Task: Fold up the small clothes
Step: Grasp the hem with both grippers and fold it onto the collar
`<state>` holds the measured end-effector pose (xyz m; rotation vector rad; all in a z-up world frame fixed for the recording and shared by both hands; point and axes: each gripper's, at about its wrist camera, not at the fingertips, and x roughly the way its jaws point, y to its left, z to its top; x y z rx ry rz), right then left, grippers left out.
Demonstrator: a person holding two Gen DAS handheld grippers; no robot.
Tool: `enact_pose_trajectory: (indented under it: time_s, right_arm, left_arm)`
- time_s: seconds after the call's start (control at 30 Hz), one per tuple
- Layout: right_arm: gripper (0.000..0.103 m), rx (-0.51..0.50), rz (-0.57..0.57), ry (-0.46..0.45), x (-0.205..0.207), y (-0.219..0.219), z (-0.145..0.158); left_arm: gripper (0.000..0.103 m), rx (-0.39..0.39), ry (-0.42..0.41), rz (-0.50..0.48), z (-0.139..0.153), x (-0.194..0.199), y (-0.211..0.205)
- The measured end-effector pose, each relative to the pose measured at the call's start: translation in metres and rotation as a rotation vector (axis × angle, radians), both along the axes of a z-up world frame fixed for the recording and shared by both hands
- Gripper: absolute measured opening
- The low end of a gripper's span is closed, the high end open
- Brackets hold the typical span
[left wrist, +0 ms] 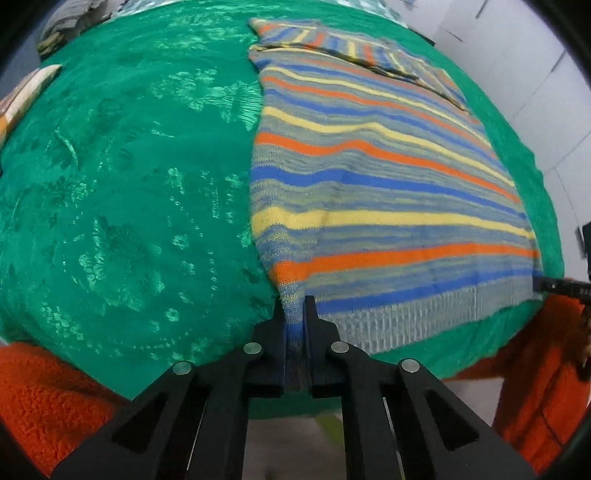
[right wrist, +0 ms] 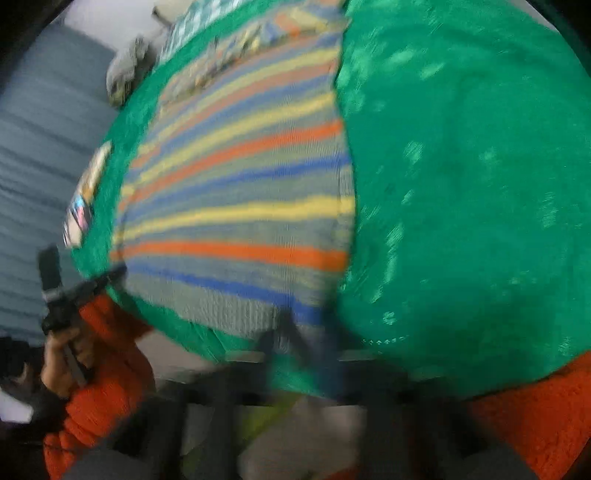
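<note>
A striped knit sweater (left wrist: 369, 177) in orange, blue, yellow and grey lies flat on a green cloth (left wrist: 129, 184), with its sleeves folded across the far end. My left gripper (left wrist: 294, 314) is shut on the sweater's near left hem corner. In the right wrist view the sweater (right wrist: 240, 206) shows blurred. My right gripper (right wrist: 308, 332) sits at the sweater's near right hem corner; motion blur hides whether its jaws hold the fabric. The right gripper's tip (left wrist: 554, 286) also shows at the right edge of the left wrist view.
The person's orange fleece sleeves (left wrist: 44, 398) frame the bottom of both views. A pile of grey clothes (left wrist: 70, 22) lies at the far left beyond the green cloth. A patterned item (left wrist: 26, 96) rests at the cloth's left edge.
</note>
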<state>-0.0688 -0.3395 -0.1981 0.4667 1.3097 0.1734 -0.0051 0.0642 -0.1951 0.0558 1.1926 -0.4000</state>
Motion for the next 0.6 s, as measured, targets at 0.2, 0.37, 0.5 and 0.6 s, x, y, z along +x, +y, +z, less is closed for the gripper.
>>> enact_pose_trajectory:
  time_s: [0.2,0.37,0.5,0.6]
  right_arm:
    - [0.006,0.067,-0.019,-0.041,0.004,-0.01,0.032]
    - [0.006,0.138,-0.04,-0.146,0.055,-0.035,0.076]
    - [0.006,0.097,-0.067,-0.286,0.166,-0.063,0.116]
    - [0.014,0.108,-0.162,-0.42,0.25,-0.087,0.128]
  left_arm:
    - [0.004,-0.168,0.064,-0.002,0.031,0.017,0.011]
    - [0.005,-0.306,0.057,0.021,0.082,0.11,0.013]
    - [0.007,-0.275,-0.074,0.056,0.118,0.225,-0.017]
    - [0.067,-0.255,-0.157,0.096,0.122,0.312,-0.044]
